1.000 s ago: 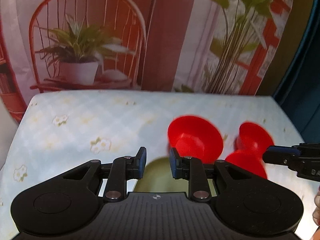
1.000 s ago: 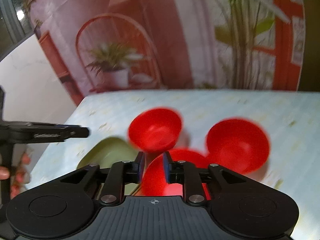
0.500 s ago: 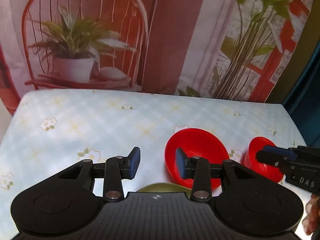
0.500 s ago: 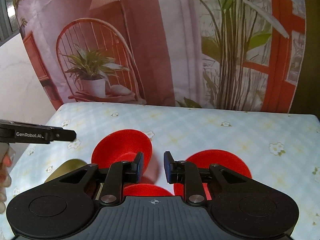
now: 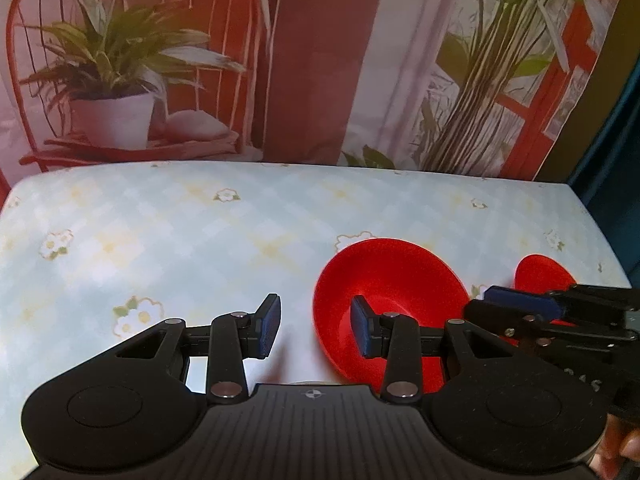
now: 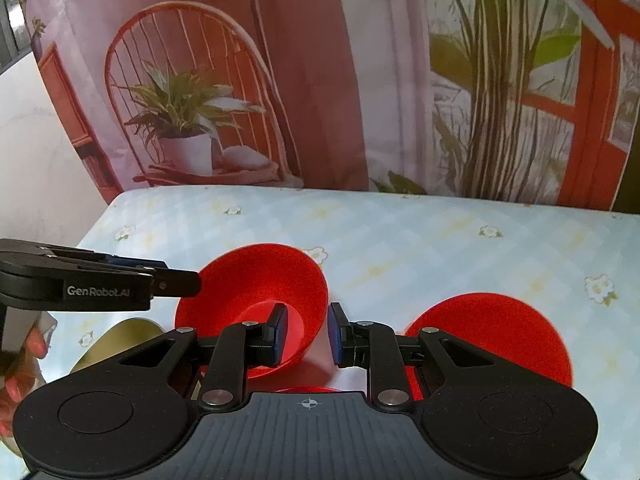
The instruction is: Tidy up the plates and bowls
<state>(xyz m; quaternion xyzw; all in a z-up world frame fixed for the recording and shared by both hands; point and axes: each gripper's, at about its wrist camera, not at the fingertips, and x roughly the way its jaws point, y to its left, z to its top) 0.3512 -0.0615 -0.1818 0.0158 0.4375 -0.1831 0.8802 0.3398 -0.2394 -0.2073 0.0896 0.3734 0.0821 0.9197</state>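
Red bowl (image 6: 256, 280) on the flowered cloth (image 6: 400, 240), second red bowl (image 6: 500, 332) to its right, olive plate (image 6: 116, 336) to its left; left gripper (image 5: 314, 330) and right gripper (image 6: 307, 334) above, jaws apart, nothing held.

Left gripper (image 5: 315, 326) — beside red bowl (image 5: 390, 280)

Three red bowls and one olive-green dish lie on the worktop. The left red bowl (image 6: 256, 292) is deep, plain and upright, tipped slightly. The right red bowl (image 6: 496, 332) sits well apart from it, also mouth up. A third red piece (image 6: 308, 390) shows only as a sliver between them, nearest the camera. The olive-green dish (image 6: 116, 340) lies left of the left bowl, mostly hidden.
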